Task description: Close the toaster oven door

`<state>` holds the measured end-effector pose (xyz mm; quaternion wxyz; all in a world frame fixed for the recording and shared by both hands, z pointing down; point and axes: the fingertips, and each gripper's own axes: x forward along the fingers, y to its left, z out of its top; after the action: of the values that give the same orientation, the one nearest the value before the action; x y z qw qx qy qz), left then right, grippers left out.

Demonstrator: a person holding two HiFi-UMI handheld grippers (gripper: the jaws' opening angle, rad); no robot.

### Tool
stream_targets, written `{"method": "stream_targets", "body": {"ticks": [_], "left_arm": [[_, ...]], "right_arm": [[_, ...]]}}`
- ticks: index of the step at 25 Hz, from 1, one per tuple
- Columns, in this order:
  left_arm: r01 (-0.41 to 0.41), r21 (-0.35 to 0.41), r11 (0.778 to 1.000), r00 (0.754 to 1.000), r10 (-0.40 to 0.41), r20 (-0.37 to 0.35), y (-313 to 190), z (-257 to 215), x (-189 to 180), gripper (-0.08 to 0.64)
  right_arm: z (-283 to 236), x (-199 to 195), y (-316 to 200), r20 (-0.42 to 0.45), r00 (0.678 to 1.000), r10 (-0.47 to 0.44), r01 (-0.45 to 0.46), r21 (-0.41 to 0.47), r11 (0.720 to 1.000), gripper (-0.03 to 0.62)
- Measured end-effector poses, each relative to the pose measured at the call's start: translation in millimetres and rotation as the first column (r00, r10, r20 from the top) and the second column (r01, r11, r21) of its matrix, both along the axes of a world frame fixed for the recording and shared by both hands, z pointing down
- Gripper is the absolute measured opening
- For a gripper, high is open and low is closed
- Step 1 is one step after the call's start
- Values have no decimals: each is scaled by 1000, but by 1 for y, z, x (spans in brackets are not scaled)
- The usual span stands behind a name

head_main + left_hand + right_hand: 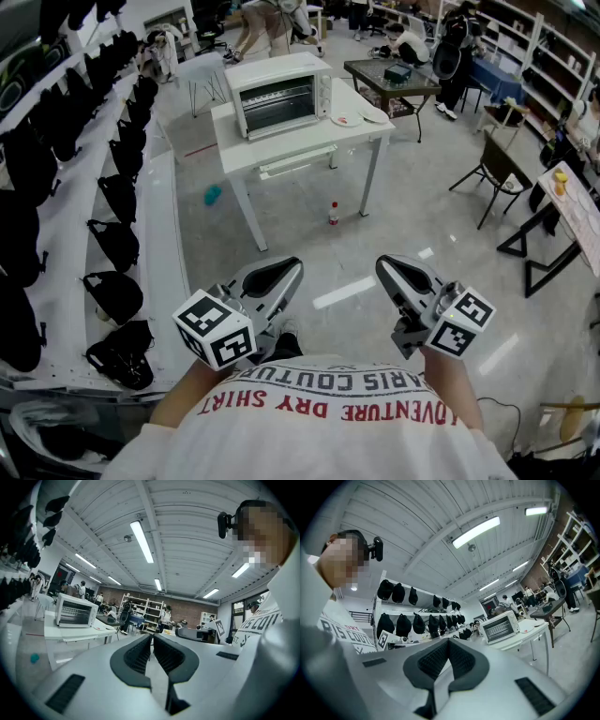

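- toaster oven [279, 94]: a white box with a dark glass front, on a white table [309, 142] at upper centre of the head view, well apart from both grippers. Its door appears to stand upright against the body, though it is small at this range.
- left gripper [289, 269]: pale smooth shell, lower left of centre. Its own view shows the ribbed dark pads pressed together, with nothing between them.
- right gripper [387, 267]: same build, lower right of centre. Its pads also meet and it is empty.
- Head view only: plates [361, 117] at the table's right end, and a red-capped bottle [333, 214] on the glossy floor.
- Gripper views only: a ribbed ceiling with strip lights [143, 541].
- Partly hidden: the forearms, cut off under a white printed shirt [328, 422].
- Left edge: black bags [114, 242] on white shelving.
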<state>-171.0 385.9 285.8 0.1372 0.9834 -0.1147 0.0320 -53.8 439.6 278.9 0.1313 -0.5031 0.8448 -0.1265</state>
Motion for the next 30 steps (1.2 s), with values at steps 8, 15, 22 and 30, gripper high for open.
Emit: {"method": "stream_targets", "body": {"ticks": [8, 15, 22, 30], "left_arm": [[-1, -3, 1000, 1000, 1, -2, 11, 2, 5, 41], [11, -31, 999, 1000, -11, 17, 4, 13, 7, 43], [11, -65, 998, 999, -9, 41, -21, 30, 21, 43], [12, -79, 997, 997, -5, 83, -78, 51, 51, 41]], "right_arm": [[0, 8, 18, -14, 999, 29, -29, -8, 1000, 21], [21, 22, 13, -4, 997, 75, -75, -90, 993, 23], [38, 39, -6, 30, 994, 105, -100, -124, 987, 25], [48, 65, -58, 38, 994, 104, -98, -137, 986, 25]]}}
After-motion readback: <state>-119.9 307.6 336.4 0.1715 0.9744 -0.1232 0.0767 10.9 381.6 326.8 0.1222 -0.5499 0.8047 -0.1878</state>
